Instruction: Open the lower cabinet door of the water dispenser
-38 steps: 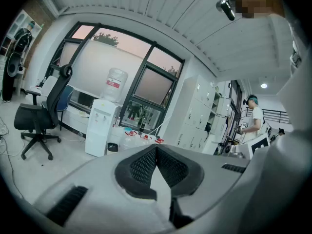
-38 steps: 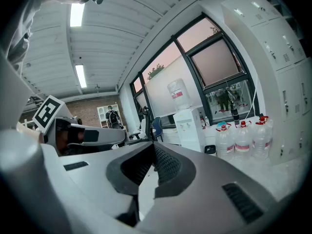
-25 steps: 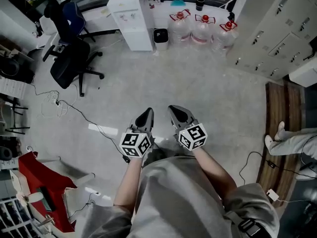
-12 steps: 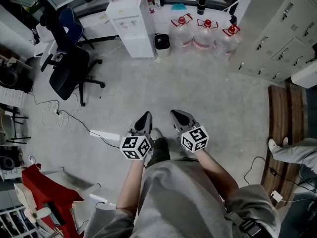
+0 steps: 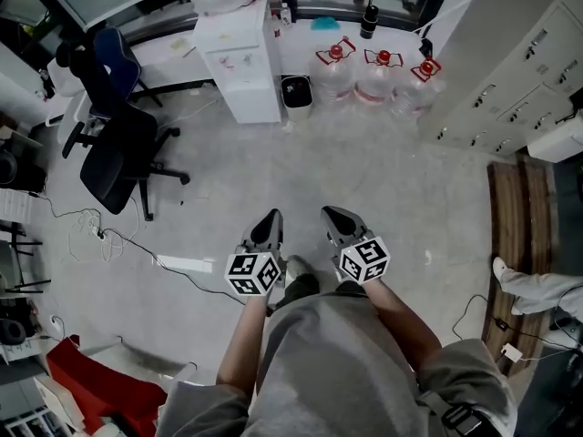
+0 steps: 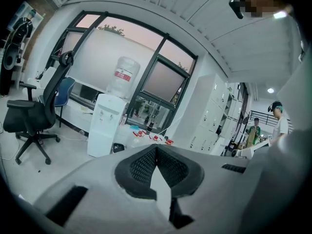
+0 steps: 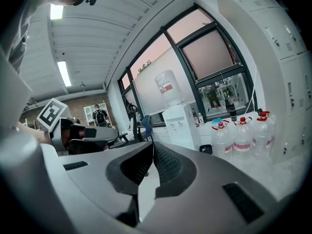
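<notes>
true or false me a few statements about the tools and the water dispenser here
1. The left tool and the right tool are both shut and empty. True.
2. The left tool touches the water dispenser. False: the dispenser stands well across the floor from both tools.
3. In the head view, three red-capped jugs stand to the right of the dispenser. True.
4. The dispenser has no bottle on top. False: a bottle sits on it.

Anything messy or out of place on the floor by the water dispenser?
Loose cables snake across the floor beside the office chair, a trip hazard. The water dispenser and three spare bottles stand upright; nothing spilled.
</notes>
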The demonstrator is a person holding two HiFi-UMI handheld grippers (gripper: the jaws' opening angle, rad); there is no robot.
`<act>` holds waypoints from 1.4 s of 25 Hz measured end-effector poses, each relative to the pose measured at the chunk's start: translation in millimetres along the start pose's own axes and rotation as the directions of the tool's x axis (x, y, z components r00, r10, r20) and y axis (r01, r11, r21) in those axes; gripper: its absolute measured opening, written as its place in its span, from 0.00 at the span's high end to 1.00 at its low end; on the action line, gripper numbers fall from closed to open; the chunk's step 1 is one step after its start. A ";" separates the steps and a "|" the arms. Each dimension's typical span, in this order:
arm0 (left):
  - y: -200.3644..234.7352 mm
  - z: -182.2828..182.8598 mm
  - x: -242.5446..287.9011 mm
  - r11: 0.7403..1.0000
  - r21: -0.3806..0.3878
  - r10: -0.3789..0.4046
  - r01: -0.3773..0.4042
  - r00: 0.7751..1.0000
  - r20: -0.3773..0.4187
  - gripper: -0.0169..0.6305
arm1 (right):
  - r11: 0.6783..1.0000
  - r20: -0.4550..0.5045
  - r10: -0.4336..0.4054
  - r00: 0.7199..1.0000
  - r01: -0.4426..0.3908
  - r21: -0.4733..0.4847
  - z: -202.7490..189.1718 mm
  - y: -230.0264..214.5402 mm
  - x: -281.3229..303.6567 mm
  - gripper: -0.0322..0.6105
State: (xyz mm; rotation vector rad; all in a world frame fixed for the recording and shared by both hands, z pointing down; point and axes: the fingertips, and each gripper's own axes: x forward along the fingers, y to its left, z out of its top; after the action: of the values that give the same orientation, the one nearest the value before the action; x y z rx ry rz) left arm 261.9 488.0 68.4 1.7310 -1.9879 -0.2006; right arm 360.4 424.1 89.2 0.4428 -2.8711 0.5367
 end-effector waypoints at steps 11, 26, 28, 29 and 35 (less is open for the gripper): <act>70.0 26.0 22.7 0.999 -0.051 -0.011 0.010 1.000 -0.014 0.97 | 0.999 -0.023 -0.038 0.999 0.038 0.009 4.3 3.0 71.3 0.93; 156.1 81.5 137.2 0.999 -0.035 -0.006 0.003 0.997 -0.072 0.97 | 0.995 -0.042 -0.058 0.997 0.061 0.078 25.6 -74.1 205.0 0.93; 166.7 90.7 160.1 0.999 -0.045 -0.010 0.006 0.996 -0.085 0.97 | 0.995 -0.047 -0.058 0.997 0.061 0.084 31.0 -89.8 226.2 0.93; 171.6 95.5 171.8 0.999 -0.054 -0.011 0.006 0.996 -0.090 0.97 | 0.994 -0.053 -0.059 0.997 0.064 0.088 32.6 -98.7 236.2 0.93; 196.0 118.1 229.4 0.998 -0.066 0.004 -0.013 0.990 -0.141 0.97 | 0.989 -0.086 -0.075 0.993 0.085 0.124 38.9 -153.6 284.8 0.93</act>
State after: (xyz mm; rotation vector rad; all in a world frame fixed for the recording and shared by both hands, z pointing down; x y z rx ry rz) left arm 17.5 279.3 109.2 1.6480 -1.8660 -0.1360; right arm 137.9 200.0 170.0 0.5414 -2.7387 0.7102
